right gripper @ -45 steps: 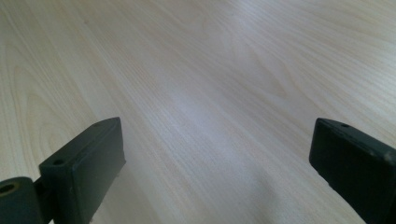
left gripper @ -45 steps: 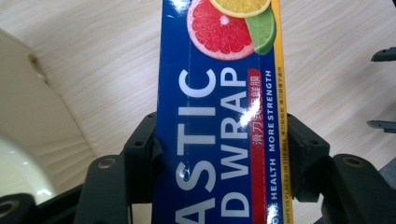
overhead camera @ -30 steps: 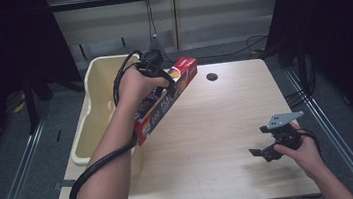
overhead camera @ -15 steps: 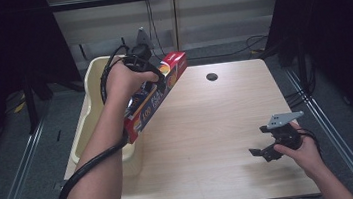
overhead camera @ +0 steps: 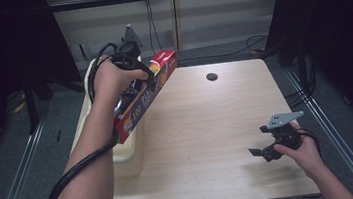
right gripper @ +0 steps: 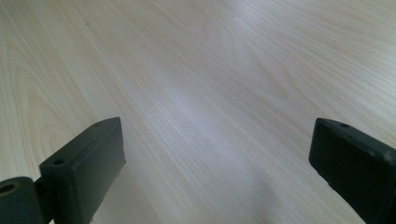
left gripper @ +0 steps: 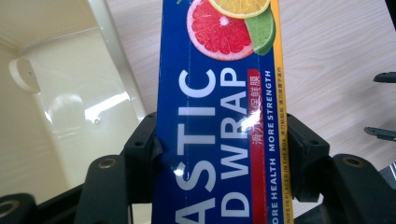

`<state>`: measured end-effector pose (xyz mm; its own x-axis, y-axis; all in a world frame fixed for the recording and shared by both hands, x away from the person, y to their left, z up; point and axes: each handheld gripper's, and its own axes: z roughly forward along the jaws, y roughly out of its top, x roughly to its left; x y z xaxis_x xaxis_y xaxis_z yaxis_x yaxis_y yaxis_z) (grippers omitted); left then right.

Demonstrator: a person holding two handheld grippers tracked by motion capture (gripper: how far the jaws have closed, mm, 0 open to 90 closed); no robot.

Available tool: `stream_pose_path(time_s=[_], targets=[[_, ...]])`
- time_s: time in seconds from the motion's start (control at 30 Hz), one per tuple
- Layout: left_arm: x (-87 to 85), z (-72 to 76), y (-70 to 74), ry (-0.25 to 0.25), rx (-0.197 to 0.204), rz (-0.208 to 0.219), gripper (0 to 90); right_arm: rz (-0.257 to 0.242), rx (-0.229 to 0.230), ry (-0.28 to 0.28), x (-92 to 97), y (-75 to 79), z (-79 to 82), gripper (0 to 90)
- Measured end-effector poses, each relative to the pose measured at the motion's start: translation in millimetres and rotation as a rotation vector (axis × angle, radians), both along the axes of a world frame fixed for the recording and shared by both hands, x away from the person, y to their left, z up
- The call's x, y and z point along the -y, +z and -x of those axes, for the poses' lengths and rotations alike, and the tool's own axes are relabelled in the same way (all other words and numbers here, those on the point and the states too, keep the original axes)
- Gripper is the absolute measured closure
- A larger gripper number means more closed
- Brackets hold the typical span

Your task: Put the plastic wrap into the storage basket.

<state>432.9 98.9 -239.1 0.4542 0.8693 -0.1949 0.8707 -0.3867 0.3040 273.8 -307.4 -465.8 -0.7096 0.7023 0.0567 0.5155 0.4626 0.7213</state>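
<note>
A long blue and red plastic wrap box [overhead camera: 145, 95] hangs tilted in the air at the table's left edge, partly over the cream bin [overhead camera: 129, 154]. My left gripper [overhead camera: 132, 59] is shut on the plastic wrap box [left gripper: 224, 116], its black jaws pressing both long sides, with the box's fruit picture pointing away. Far off at the front right, my right gripper [overhead camera: 261, 151] rests low over the wooden table [overhead camera: 207, 126]. In the right gripper view my right gripper [right gripper: 217, 158] stands open with bare wood between its jaws.
The cream bin [left gripper: 70, 88] sits along the table's left side, its inside glossy and bare where visible. A small dark round hole [overhead camera: 211, 77] marks the table's far part. Metal rails and dark curtains flank the table.
My left hand has carried the box leftward and a little higher, from over the table towards the bin. The right hand has stayed put.
</note>
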Motion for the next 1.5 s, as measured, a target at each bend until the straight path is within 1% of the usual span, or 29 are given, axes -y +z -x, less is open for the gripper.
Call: stream_pose_path(time_s=[0.03,0.13,0.17,0.2,0.23,0.27,0.37,0.4,0.53,0.57,0.6,0.63,0.67,0.73,0.83,0.87,0.9,0.93,1.0,1.03,1.1,1.17,1.23,1.33,1.4,1.5], targets=[[-1.3,-0.2,0.6,-0.002,0.002,0.001,40.5,0.000,-0.001,0.000,0.0,0.0,0.0,3.2],[-5.9,1.0,3.2,0.012,0.000,0.003,40.5,0.001,0.001,0.000,0.0,-0.1,0.1,3.2],[-7.7,1.0,3.8,0.011,0.005,0.001,40.5,0.002,0.003,-0.001,0.0,-0.3,0.3,3.2],[-8.8,1.6,4.4,0.022,0.010,0.003,40.5,0.002,0.001,-0.002,0.1,-0.4,0.3,3.2],[-11.5,1.2,5.6,0.009,0.008,-0.005,40.5,0.003,0.002,-0.002,0.0,-0.6,0.3,3.2],[-12.1,2.0,5.8,0.026,0.012,-0.001,40.5,0.003,0.001,-0.002,0.0,-0.6,0.3,3.2],[-16.7,2.3,8.6,0.039,0.004,0.004,40.5,0.002,0.002,-0.003,-0.1,-0.5,0.3,3.2],[-18.1,2.2,9.2,0.038,0.011,0.003,40.5,0.004,0.003,-0.002,-0.2,-0.7,0.2,3.2],[-20.6,3.1,12.3,0.049,0.010,-0.002,40.5,0.001,0.005,-0.002,-0.1,-0.5,0.0,3.2],[-21.1,3.5,13.5,0.057,0.017,0.000,40.5,0.001,0.002,-0.002,-0.1,-0.4,0.0,3.2],[-23.0,3.6,16.0,0.051,0.017,-0.002,40.5,0.000,0.002,-0.003,-0.2,-0.3,-0.1,3.2],[-22.9,4.3,16.7,0.066,0.024,0.003,40.5,-0.001,0.003,0.001,-0.3,-0.5,-0.3,3.2],[-23.9,4.5,17.9,0.063,0.032,-0.003,40.5,0.001,0.006,-0.003,-0.1,-0.3,-0.3,3.2],[-25.3,4.6,19.3,0.064,0.032,-0.002,40.5,0.000,0.007,-0.003,0.0,-0.3,-0.3,3.2],[-28.8,5.4,22.6,0.081,0.035,0.001,40.5,-0.002,0.006,-0.001,0.4,-0.3,-0.1,3.2],[-30.5,5.3,23.7,0.076,0.033,-0.001,40.5,-0.002,0.007,0.000,0.6,-0.3,-0.3,3.2],[-31.8,5.4,24.2,0.083,0.031,0.004,40.5,-0.001,0.006,-0.003,0.7,-0.2,-0.1,3.2],[-33.6,5.9,25.2,0.099,0.035,0.002,40.5,-0.001,0.006,-0.002,0.8,-0.3,-0.1,3.2],[-35.4,5.8,25.8,0.095,0.033,-0.003,40.5,-0.001,0.005,-0.002,0.8,-0.2,-0.1,3.2],[-36.4,6.1,26.4,0.106,0.032,-0.005,40.5,-0.001,0.005,-0.003,0.8,-0.3,-0.2,3.2],[-42.0,6.2,27.5,0.115,0.034,0.001,40.5,0.000,0.005,-0.004,0.8,-0.2,-0.3,3.2],[-43.7,6.8,28.0,0.123,0.034,0.001,40.5,-0.001,0.006,-0.003,0.8,-0.3,-0.3,3.2],[-47.8,7.4,28.4,0.138,0.034,-0.005,40.5,0.004,0.012,-0.007,1.3,-0.1,-0.2,3.2],[-51.5,7.7,28.7,0.136,0.034,-0.005,40.5,0.004,0.009,-0.006,1.2,-0.1,0.0,3.2],[-53.4,8.5,29.1,0.151,0.032,-0.002,40.5,0.003,0.007,-0.008,1.1,-0.2,0.1,3.2],[-57.0,9.3,29.3,0.157,0.034,-0.003,40.4,0.000,0.004,-0.004,0.7,-0.4,0.1,3.3]])
